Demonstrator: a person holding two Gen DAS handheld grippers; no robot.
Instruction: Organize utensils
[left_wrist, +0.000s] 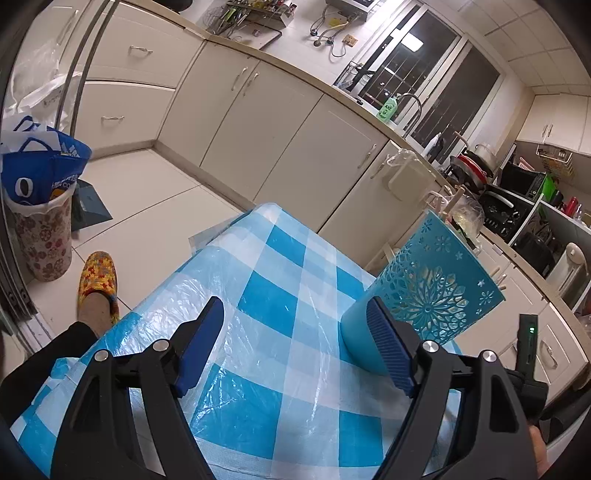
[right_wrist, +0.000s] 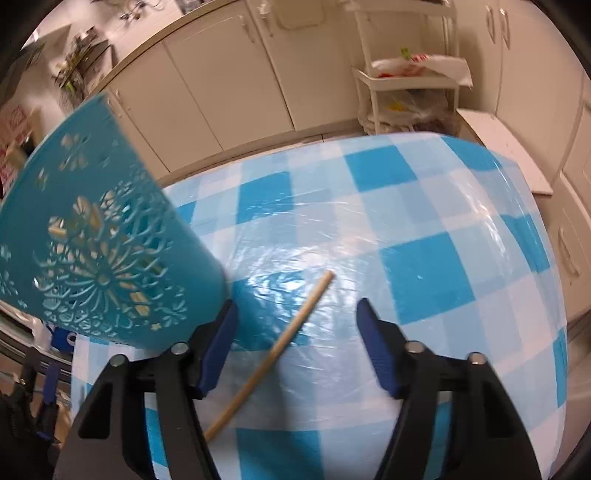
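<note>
Both grippers (left_wrist: 295, 347) (right_wrist: 295, 343) gape empty; we centre the right over the chopstick (right_wrist: 271, 350), pinch mid-shaft, then drop it in the holder (right_wrist: 99, 236).

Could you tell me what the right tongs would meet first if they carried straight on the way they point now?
Most likely the wooden stick lying between the open right tongs, then the checked tablecloth beneath it.
</note>
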